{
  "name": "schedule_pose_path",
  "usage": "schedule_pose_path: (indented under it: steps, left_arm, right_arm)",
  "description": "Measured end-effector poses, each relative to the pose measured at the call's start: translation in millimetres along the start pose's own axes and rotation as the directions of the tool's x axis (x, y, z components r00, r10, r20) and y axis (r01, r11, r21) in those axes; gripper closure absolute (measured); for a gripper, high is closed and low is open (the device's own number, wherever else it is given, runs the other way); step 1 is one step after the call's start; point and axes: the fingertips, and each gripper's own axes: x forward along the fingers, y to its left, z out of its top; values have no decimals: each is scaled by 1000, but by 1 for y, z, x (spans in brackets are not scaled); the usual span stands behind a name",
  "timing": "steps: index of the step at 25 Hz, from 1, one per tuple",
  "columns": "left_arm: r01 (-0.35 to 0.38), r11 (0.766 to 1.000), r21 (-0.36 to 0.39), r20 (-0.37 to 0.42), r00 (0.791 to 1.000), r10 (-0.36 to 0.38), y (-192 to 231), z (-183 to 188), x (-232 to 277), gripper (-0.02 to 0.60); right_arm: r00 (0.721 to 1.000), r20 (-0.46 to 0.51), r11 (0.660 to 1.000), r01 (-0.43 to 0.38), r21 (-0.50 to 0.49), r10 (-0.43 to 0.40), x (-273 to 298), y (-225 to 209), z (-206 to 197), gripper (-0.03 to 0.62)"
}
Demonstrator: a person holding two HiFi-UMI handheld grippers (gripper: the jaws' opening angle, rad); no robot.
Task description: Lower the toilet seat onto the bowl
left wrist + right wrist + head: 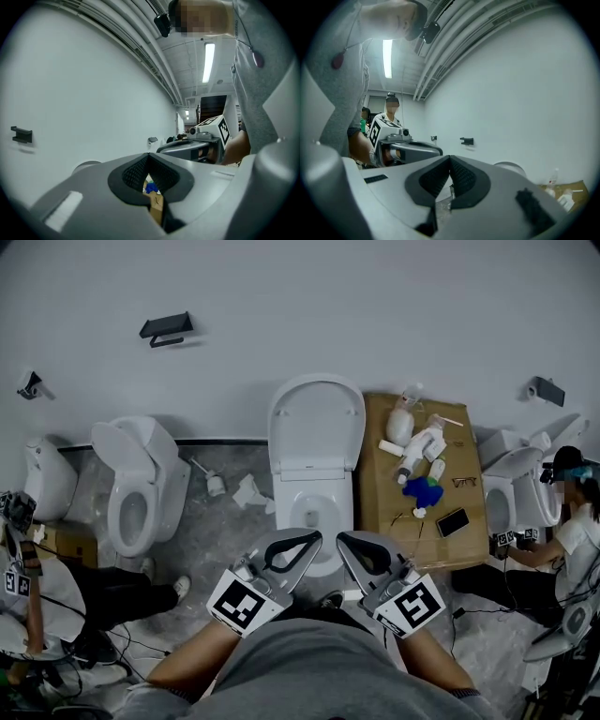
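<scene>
**Head view.** The white ceramic toilet bowl (314, 514) stands at centre, just past both tools. The white oval toilet seat (316, 425) is upright against the pale wall (375, 306), at 12 o'clock from the bowl. Its ring and its cover cannot be told apart. The left gripper (313, 539) sits at 6 o'clock of the bowl and the right gripper (343, 539) at 5 o'clock. Both point toward the bowl rim, and neither touches the seat. A brown cardboard surface (380, 521) lies at 3 o'clock of the bowl. It carries white plastic bottles (422, 446), a blue crumpled cloth (424, 490) and a black flat phone (453, 521). A second white toilet (141, 488) stands at 9 o'clock. A black wall-mounted holder (167, 329) is fixed at 11 o'clock. A seated person (574, 531) is at the 3 o'clock edge.

**Left gripper view.** The left gripper's two black ribbed pads are pressed together at the tip, with nothing between them. The blue cloth and the cardboard show through the slot below the tip. The right gripper appears at 2 o'clock.

**Right gripper view.** The right gripper's pads meet tip to tip and grip nothing. The left gripper appears at 9 o'clock and the black holder at 12 o'clock on the wall.
</scene>
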Motion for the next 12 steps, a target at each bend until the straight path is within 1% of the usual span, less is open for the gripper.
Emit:
schedule_pose_path:
  steps: [12]
  left_arm:
    - [-1, 1000, 21, -20, 1000, 2, -5, -5, -4, 572]
  right_arm:
    - [1000, -12, 1000, 7, -5, -7, -8, 5, -3, 579]
